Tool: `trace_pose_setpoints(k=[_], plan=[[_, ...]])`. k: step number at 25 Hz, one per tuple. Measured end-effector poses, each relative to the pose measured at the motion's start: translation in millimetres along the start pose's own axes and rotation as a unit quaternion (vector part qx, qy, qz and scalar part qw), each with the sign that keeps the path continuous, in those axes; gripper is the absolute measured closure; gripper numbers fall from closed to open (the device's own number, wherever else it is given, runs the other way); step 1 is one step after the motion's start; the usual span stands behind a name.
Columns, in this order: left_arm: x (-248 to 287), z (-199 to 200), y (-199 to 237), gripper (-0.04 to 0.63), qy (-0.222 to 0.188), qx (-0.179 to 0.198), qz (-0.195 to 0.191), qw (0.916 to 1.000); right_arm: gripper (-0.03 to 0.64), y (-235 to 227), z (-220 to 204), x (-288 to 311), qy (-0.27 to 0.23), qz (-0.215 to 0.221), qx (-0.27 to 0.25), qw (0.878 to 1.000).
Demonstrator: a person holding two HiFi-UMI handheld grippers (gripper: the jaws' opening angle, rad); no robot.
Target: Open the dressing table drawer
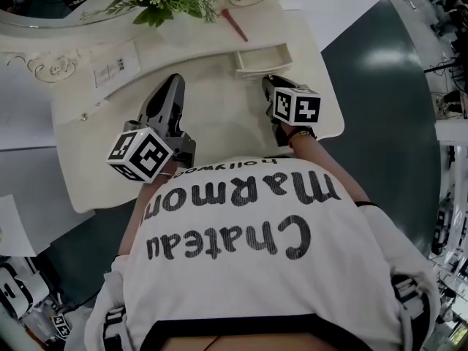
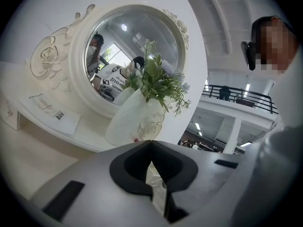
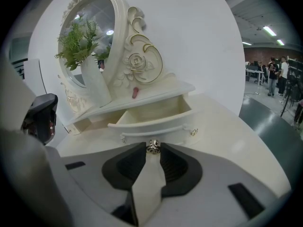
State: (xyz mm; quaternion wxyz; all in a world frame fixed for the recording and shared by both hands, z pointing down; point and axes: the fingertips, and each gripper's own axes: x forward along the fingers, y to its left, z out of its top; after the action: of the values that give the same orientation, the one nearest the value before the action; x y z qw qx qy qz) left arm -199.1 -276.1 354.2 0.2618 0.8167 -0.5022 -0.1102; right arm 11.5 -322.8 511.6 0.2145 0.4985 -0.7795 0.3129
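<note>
The cream dressing table [image 1: 219, 108] has a small right-hand drawer [image 1: 262, 58] that stands pulled out, its inside bare [image 3: 151, 112]. My right gripper [image 1: 269, 80] reaches its front. In the right gripper view the jaw tips [image 3: 152, 148] close on the drawer's metal knob [image 3: 152, 145]. My left gripper [image 1: 173, 80] hovers over the tabletop to the left of the drawer. Its tips [image 2: 151, 142] meet with nothing between them, and it points at the oval mirror [image 2: 128, 56].
A white vase of green and pale flowers [image 2: 137, 119] stands before the mirror on the raised shelf [image 3: 156, 94]. A red stick [image 1: 235, 24] lies on the shelf above the drawer. The table's curved right edge [image 1: 333, 119] borders dark green floor [image 1: 387, 123].
</note>
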Motion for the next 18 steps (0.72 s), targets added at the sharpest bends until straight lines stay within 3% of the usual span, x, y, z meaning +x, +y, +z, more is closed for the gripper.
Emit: trace_pose_setpoints(k=[6, 12, 15, 18], plan=[[-0.7, -7.2, -10.7, 0.574, 0.002, 0.006, 0.009, 0.9999, 0.511, -1.1, -0.3, -2.3, -0.010, 0.009, 0.006, 1.000], [-17.5, -13.9, -27.6, 0.574, -0.014, 0.015, 0.046, 0.9987, 0.495, 2.6, -0.6, -4.0, -0.016, 0.053, -0.033, 0.998], [-27.4, -25.0, -38.9, 0.573, -0.022, 0.007, 0.069, 0.9973, 0.411, 0.8, -3.5, -10.3, -0.012, 0.089, 0.009, 0.996], [-30.2, -38.9, -58.6, 0.573, -0.029, -0.003, 0.080, 0.9963, 0.397, -4.9, -3.2, -26.1, -0.004, 0.129, 0.063, 0.990]])
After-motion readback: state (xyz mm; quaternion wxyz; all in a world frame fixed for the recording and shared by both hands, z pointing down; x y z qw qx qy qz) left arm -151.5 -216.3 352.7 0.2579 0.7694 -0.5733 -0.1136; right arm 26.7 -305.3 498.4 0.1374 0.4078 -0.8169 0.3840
